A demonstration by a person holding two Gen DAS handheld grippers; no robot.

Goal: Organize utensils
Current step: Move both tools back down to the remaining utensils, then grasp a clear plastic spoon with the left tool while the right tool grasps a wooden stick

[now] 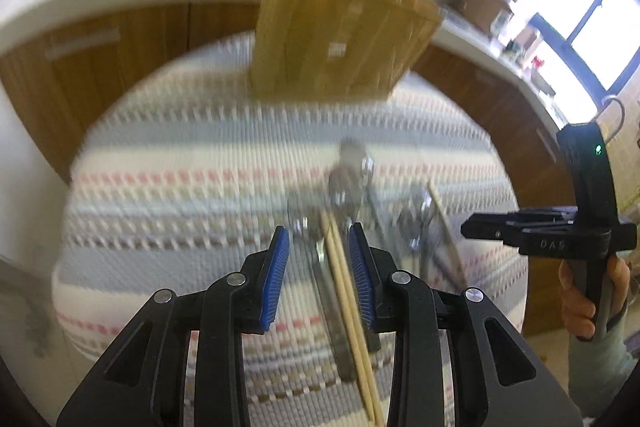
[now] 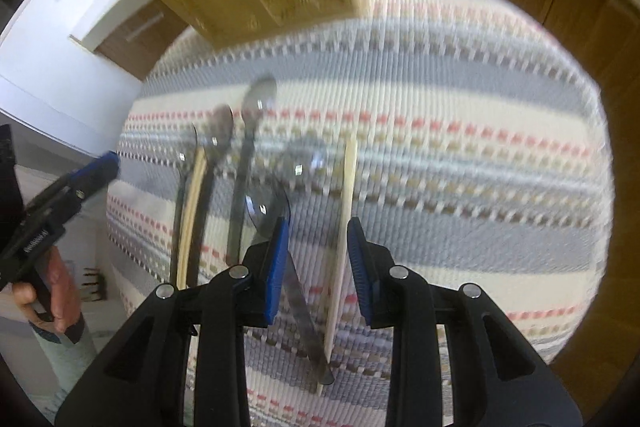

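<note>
Left claw (image 1: 318,239) released, jaws astride a chopstick pair (image 1: 347,301) and a spoon (image 1: 329,283) on the striped mat (image 1: 168,187). Bamboo holder (image 1: 336,39) sits at the mat's far edge. Right claw (image 2: 318,239) released over a single chopstick (image 2: 344,227) and another spoon (image 2: 298,283).

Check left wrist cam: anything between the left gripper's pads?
Yes. The left gripper is open over a pair of wooden chopsticks, with a metal utensil handle alongside on the striped mat.
</note>
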